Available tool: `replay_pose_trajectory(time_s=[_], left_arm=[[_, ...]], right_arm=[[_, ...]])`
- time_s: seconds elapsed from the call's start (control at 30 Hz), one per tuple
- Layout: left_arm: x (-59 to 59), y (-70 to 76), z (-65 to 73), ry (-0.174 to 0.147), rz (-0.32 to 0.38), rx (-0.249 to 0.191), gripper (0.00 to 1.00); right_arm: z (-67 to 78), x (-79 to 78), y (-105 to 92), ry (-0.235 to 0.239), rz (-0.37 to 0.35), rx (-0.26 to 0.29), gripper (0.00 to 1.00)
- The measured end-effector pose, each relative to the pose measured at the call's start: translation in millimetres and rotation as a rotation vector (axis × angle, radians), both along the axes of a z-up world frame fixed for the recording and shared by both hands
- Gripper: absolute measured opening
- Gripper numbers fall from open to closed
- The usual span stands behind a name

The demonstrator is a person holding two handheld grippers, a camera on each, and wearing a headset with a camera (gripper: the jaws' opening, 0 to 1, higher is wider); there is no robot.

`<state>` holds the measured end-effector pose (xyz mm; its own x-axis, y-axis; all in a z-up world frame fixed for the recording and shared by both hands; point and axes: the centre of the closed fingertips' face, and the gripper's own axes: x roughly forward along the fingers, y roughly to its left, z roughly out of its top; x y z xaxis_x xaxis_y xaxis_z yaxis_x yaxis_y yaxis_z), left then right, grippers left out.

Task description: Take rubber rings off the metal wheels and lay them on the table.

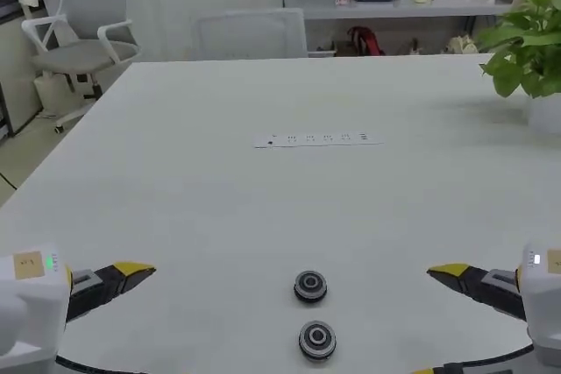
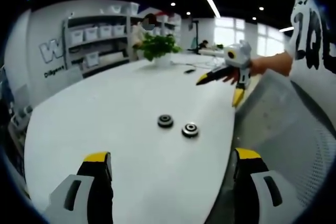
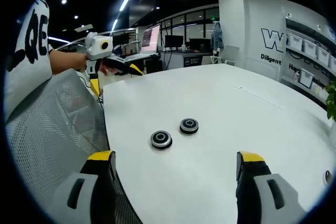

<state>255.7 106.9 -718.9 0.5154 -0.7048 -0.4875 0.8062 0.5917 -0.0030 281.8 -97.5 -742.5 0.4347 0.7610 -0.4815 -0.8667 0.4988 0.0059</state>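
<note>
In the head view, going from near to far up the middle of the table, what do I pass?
Nearer metal wheel → farther metal wheel → white power strip → grey chair just past the table's far edge.

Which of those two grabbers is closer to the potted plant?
Right. The right gripper is at the table's near edge on the plant's side. The left gripper is on the opposite side, beyond the two wheels.
</note>
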Motion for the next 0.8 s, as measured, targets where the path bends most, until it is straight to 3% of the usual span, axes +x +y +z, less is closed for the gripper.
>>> replay_pose_trajectory(time_s=[0.4, 0.5, 0.8], left_arm=[[5.6, -0.2, 0.2, -0.005, -0.027, 0.030, 0.94], [7.9, -1.4, 0.8, -0.006, -0.032, 0.036, 0.93], [19.3, -5.4, 1.6, -0.019, -0.062, 0.062, 0.88]], right_arm=[[-1.1, 5.8, 3.2, -0.003, 0.022, -0.010, 0.89], [-3.7, 6.6, 3.9, -0.007, 0.043, -0.037, 0.86], [-2.7, 12.6, 11.1, -0.027, 0.084, -0.046, 0.76]])
